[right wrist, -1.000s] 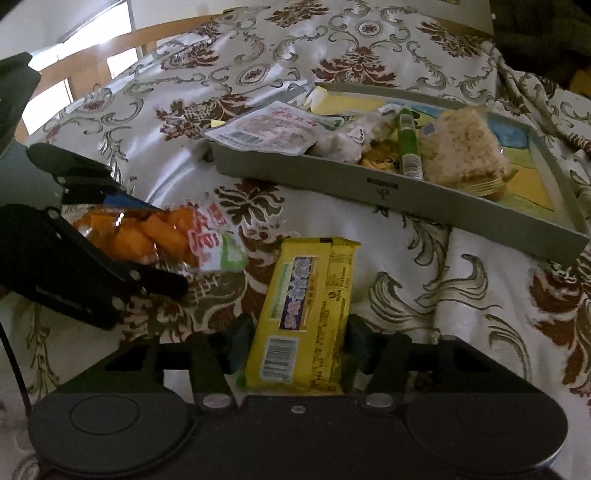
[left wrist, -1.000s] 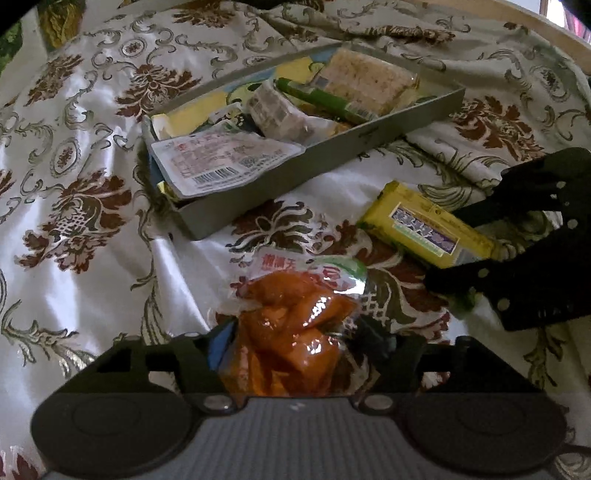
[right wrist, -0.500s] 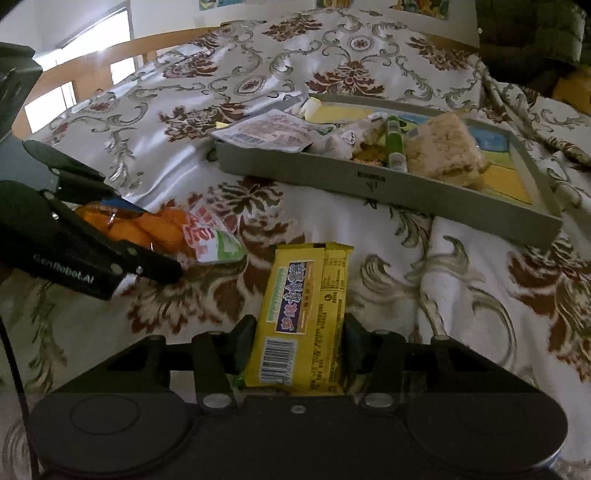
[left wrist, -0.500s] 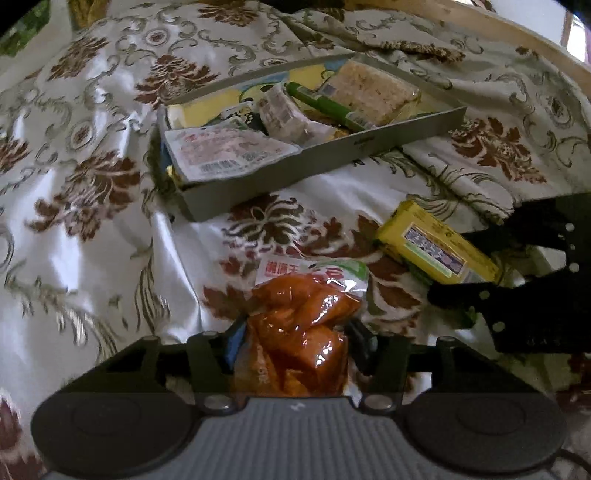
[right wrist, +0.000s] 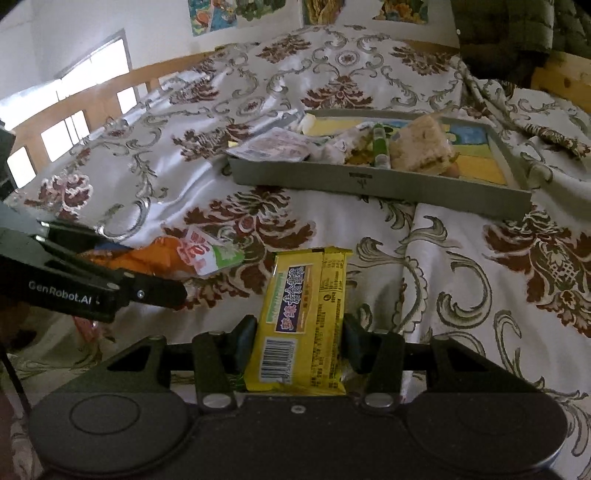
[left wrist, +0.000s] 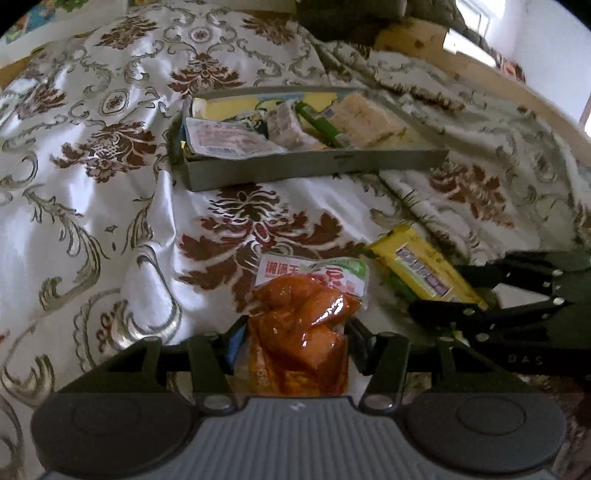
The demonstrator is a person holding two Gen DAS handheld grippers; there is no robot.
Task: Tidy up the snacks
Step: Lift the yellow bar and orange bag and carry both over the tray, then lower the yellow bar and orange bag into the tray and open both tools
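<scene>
My left gripper (left wrist: 295, 341) is shut on a clear packet of orange snack pieces (left wrist: 301, 325), held a little above the patterned bedspread (left wrist: 92, 221). My right gripper (right wrist: 300, 343) is shut on a yellow snack bar (right wrist: 304, 314) with a purple label. In the left wrist view the yellow bar (left wrist: 421, 271) and the right gripper (left wrist: 458, 295) sit to the right; in the right wrist view the orange packet (right wrist: 177, 254) and the left gripper (right wrist: 155, 273) sit to the left. Farther off lies a grey tray (left wrist: 314, 170), also seen from the right wrist as the tray (right wrist: 369, 182), holding several snacks.
In the tray lie a white flat packet (left wrist: 229, 138), a green stick (left wrist: 321, 127) and a pale rice cake block (left wrist: 369, 118). A wooden bed frame (left wrist: 480, 70) runs along the far right. Dark clothing (right wrist: 517, 33) is piled at the back right.
Both grippers closed on their snacks, lifted them off the bedspread and drew back from the tray. The left gripper also rolled, so the tray now looks more level.
</scene>
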